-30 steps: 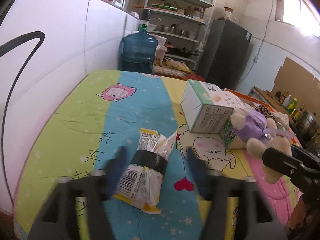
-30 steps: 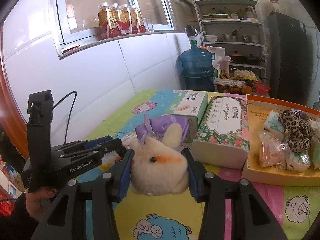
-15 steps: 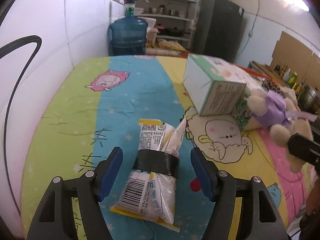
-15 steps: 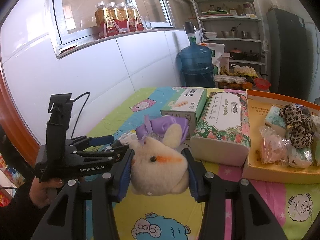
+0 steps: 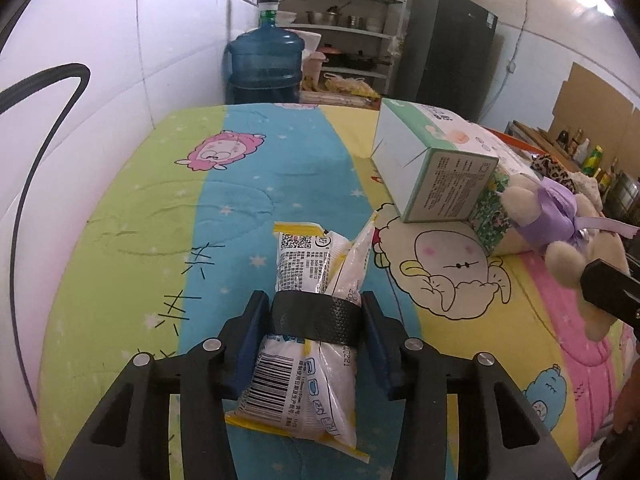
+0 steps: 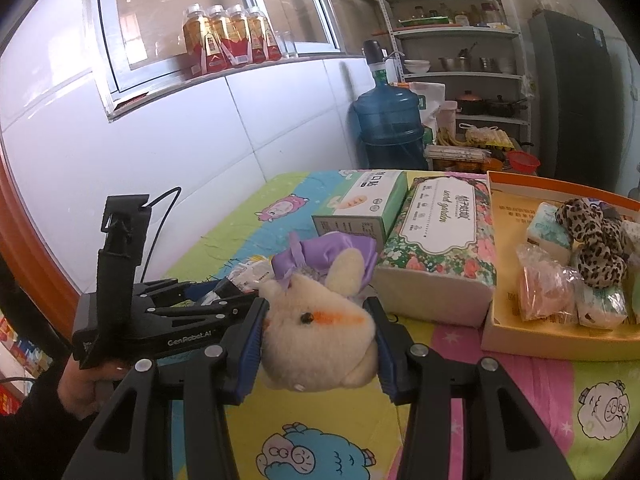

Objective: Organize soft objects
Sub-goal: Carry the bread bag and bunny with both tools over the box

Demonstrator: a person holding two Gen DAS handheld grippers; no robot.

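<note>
On the cartoon-print counter (image 5: 132,216), with the orange tray (image 6: 532,338) already part-filled, we are clamping the left gripper (image 5: 314,320) jaws, just closing, on the taped packets (image 5: 308,344) and the right gripper (image 6: 318,322) jaws on the plush rabbit (image 6: 320,344), both short of that tray.

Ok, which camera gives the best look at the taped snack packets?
The left wrist view: the taped snack packets lie whole between the left gripper pads. The right wrist view shows only a sliver behind the plush bunny.

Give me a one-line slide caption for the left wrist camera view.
Left gripper, its jaws just closing, clamps a taped bundle of white snack packets on the cartoon-print tablecloth, near a tissue box.
</note>
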